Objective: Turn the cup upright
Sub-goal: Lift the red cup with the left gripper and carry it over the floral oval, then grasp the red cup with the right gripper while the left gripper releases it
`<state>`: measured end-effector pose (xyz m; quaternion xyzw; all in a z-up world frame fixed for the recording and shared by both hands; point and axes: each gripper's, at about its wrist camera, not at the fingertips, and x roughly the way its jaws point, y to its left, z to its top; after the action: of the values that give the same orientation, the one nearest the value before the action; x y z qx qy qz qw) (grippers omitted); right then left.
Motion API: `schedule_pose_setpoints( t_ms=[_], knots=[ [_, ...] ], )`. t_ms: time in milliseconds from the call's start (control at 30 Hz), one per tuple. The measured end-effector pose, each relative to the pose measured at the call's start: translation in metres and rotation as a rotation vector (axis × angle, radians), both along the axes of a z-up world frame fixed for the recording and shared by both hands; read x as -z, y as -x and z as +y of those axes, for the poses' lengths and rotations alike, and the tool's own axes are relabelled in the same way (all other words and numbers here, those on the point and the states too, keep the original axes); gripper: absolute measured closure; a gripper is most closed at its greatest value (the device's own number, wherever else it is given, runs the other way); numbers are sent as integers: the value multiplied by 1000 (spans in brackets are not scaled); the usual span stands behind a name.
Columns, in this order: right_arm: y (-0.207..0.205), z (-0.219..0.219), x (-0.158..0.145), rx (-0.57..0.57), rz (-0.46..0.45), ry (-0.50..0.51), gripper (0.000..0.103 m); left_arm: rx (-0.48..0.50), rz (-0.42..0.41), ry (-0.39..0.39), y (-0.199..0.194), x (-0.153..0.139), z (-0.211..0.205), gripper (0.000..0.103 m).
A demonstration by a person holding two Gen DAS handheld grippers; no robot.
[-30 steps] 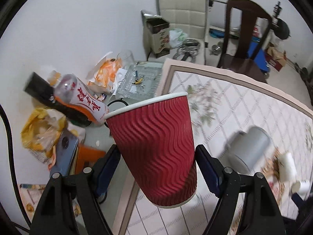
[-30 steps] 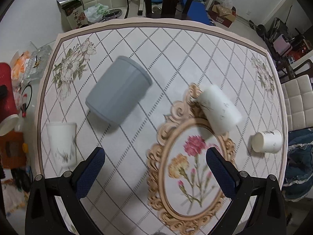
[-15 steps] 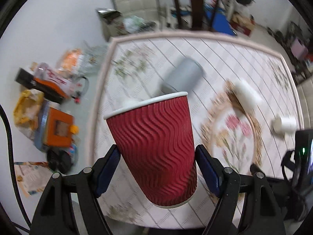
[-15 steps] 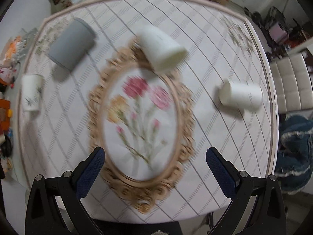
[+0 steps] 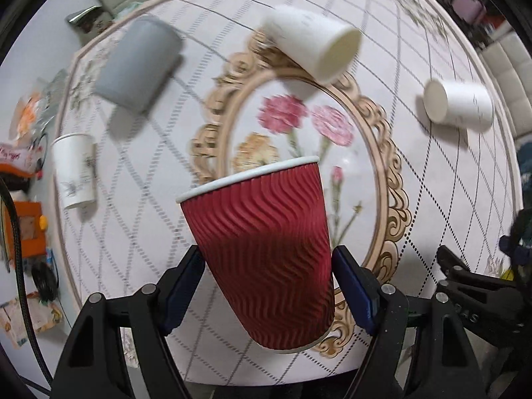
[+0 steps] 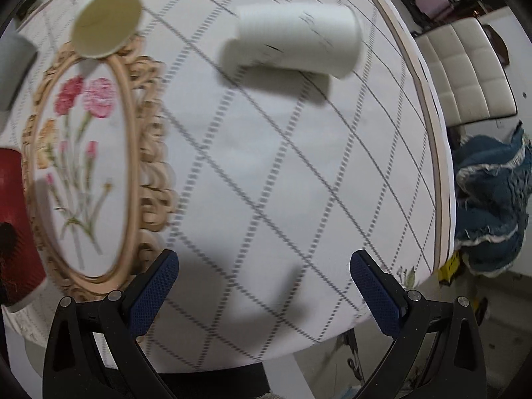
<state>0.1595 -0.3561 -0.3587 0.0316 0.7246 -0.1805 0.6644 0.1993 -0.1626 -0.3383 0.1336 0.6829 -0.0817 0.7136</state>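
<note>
My left gripper (image 5: 267, 286) is shut on a red ribbed paper cup (image 5: 262, 249), held mouth-up and slightly tilted above the near edge of the floral table (image 5: 432, 199). The cup also shows at the left edge of the right wrist view (image 6: 13, 226). My right gripper (image 6: 264, 286) is open and empty over the table's near right part. A white cup (image 6: 292, 41) lies on its side ahead of it. A second white cup (image 5: 312, 43) lies on its side by the oval frame pattern. A grey cup (image 5: 138, 65) lies on its side at the far left.
A white paper cup (image 5: 74, 169) stands upright at the table's left edge. Clutter lies on the floor left of the table (image 5: 26, 226). A cream chair (image 6: 465, 69) and blue cloth (image 6: 488, 202) are past the right edge.
My left gripper has swung right from the floor clutter to over the table, still holding the red cup. My right gripper has moved right and lower toward the lying white cup.
</note>
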Motion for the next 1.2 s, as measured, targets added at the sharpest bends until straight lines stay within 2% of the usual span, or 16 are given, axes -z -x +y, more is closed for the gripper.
schedule_pose_setpoints(
  t_ms=[233, 500, 567, 600, 633, 933, 1200],
  knots=[
    [8, -27, 4, 32, 5, -5, 0, 15, 45, -28, -2, 26, -21, 25],
    [7, -33, 7, 35, 1, -24, 0, -30, 36, -34, -14, 32, -26, 23],
    [8, -36, 9, 32, -1, -30, 0, -32, 32, -46, -16, 33, -28, 11],
    [6, -36, 8, 29, -2, -32, 0, -33, 30, -44, -21, 30, -27, 3],
    [6, -37, 8, 26, -3, -34, 0, -35, 28, -39, -21, 30, -27, 2],
    [1, -36, 7, 16, -18, -59, 0, -68, -10, -11, -25, 17, -25, 2],
    [-1, -33, -3, 13, -36, -81, 0, -116, -84, 13, -15, -25, -5, 2]
  ],
)
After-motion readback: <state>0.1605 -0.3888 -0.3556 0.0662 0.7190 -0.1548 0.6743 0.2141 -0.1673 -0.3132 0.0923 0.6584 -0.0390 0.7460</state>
